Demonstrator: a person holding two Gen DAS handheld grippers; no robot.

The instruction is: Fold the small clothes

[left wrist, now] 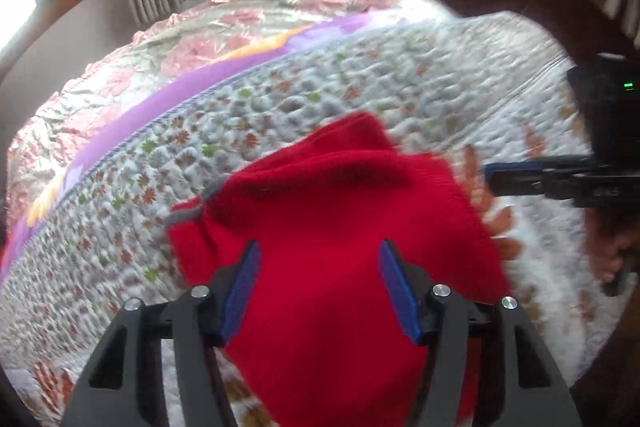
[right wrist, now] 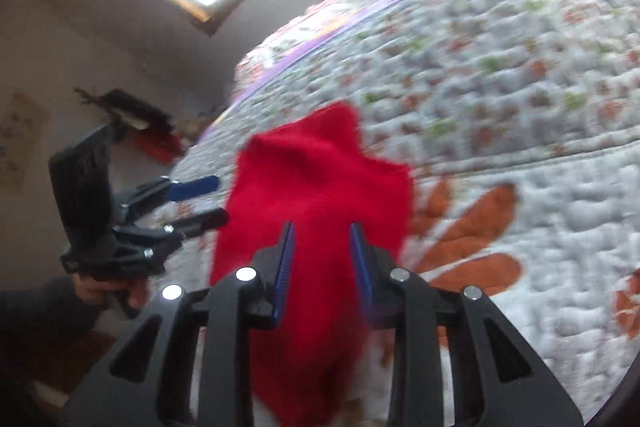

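While both grippers' fingers gape, a red knit garment (left wrist: 340, 227) rumples on the quilt (left wrist: 360, 75).

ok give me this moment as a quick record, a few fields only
surface: quilt with flower print, on a bed
garment: red knit, rumpled on the quilt
left claw: open, fingers either side of the knit
right claw: open, knit between its fingers
fold: not yet neat
image: blurred by motion
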